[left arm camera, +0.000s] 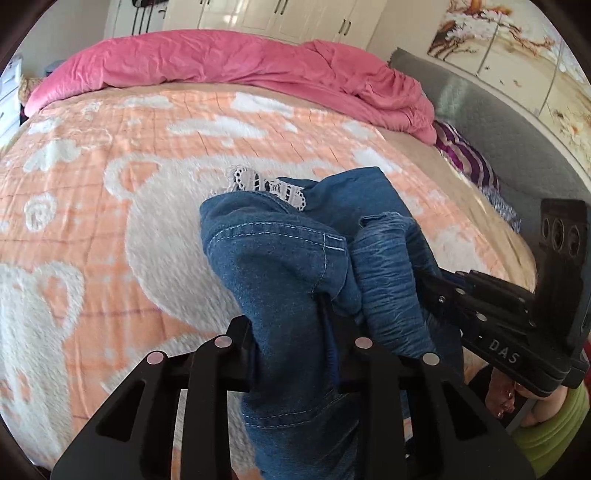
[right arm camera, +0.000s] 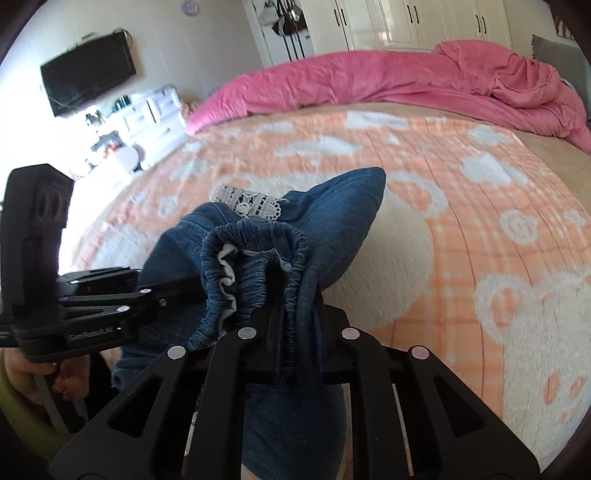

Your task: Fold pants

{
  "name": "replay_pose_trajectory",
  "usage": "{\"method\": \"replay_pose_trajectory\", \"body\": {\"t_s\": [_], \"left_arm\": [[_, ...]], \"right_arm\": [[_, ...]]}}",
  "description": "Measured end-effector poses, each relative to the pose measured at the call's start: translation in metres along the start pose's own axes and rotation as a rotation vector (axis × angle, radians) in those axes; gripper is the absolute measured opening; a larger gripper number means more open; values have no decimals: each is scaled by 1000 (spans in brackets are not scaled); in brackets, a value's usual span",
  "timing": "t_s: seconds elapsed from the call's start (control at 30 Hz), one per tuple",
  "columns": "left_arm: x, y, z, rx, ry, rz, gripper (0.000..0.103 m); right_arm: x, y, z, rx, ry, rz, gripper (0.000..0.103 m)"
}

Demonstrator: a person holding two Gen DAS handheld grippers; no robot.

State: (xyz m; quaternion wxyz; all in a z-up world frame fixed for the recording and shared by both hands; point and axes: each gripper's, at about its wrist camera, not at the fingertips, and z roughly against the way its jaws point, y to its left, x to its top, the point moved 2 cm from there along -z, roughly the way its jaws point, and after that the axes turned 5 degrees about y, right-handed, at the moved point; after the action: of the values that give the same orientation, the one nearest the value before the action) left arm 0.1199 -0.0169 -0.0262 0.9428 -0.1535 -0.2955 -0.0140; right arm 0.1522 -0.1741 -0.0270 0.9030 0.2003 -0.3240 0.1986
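Inspected at bedside, both wrist views. Blue denim pants point(left arm camera: 295, 266) found bunched and lifted clear of the peach-and-white blanket point(left arm camera: 110, 206), hanging between the two grippers with the lower fabric trailing down under the camera.

Left gripper point(left arm camera: 295, 325): jaws clenched on a thick fold of the denim near a stitched seam; cloth packed between the fingers and spilling above and below them.

Right gripper point(right arm camera: 295, 325): jaws clamped nearly together on the gathered elastic waistband point(right arm camera: 255, 236), pale lining visible inside the ruffle. Seen also from the left view, entering at right, fingers buried in the same bundle of cloth.

Grippers close together — gripping neighbouring parts of one bunch. White lace trim point(left arm camera: 266, 184) noted at the top of the bunch, standing above the denim.

Surroundings: pink duvet point(left arm camera: 236, 62) heaped along the far side of the bed; grey headboard point(left arm camera: 491, 122) at right of the left view; white wardrobe doors point(right arm camera: 413, 22) behind; dark wall-mounted screen point(right arm camera: 88, 81) at left of the right view. Fingers of a hand point(right arm camera: 55, 373) visible under the left tool's handle — sharpness poor there.
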Motion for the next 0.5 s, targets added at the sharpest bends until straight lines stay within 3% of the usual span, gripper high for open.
{"method": "replay_pose_trajectory", "body": {"t_s": [0.23, 0.5], "left_arm": [[42, 7, 8, 36, -37, 2, 26], [88, 20, -18, 97, -27, -13, 26]], "right_arm": [[53, 4, -7, -15, -31, 59, 7], [95, -12, -42, -37, -3, 53, 7]]}}
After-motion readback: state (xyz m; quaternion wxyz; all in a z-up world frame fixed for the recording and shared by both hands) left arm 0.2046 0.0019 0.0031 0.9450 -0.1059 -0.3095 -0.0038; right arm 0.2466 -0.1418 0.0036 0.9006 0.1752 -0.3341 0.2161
